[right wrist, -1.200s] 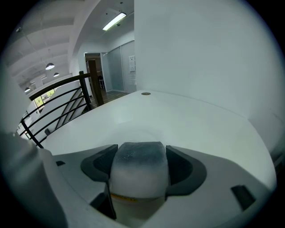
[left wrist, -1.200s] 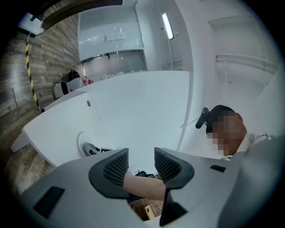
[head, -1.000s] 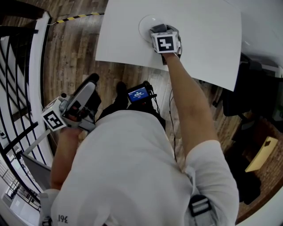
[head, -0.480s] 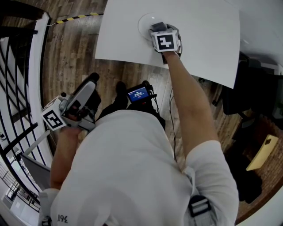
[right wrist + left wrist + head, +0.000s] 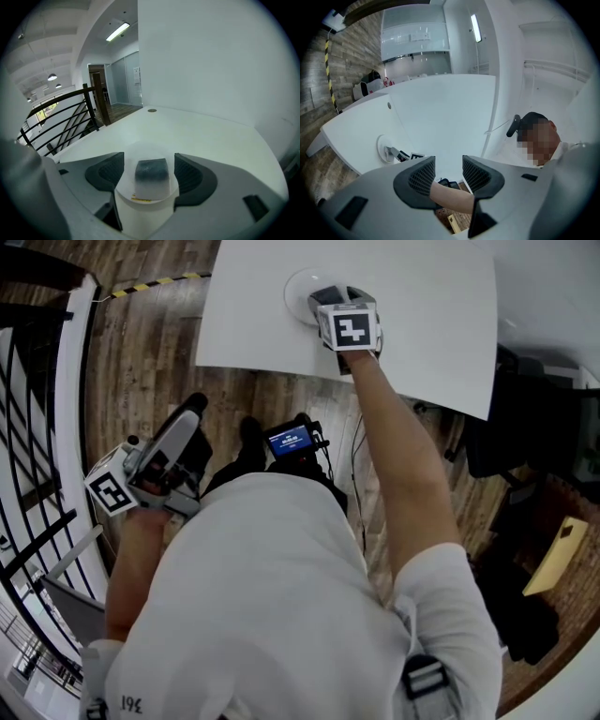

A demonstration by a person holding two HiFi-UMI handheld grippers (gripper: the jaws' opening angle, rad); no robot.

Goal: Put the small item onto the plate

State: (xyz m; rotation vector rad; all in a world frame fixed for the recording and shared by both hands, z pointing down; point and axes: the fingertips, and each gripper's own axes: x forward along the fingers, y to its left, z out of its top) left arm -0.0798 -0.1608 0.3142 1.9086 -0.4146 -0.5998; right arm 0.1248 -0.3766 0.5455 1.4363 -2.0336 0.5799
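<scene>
R hand-held gripper (image 5: 149, 158) wide round item (image 5: 151, 171)

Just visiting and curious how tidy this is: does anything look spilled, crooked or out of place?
Nothing stands out. The small dark block lies flat on the white plate, between the open fingers of the right gripper, touching neither. The left gripper is open and empty, off the table.

White table (image 5: 422, 320) over wood floor (image 5: 141, 343), black railing (image 5: 37, 263) at left.
</scene>
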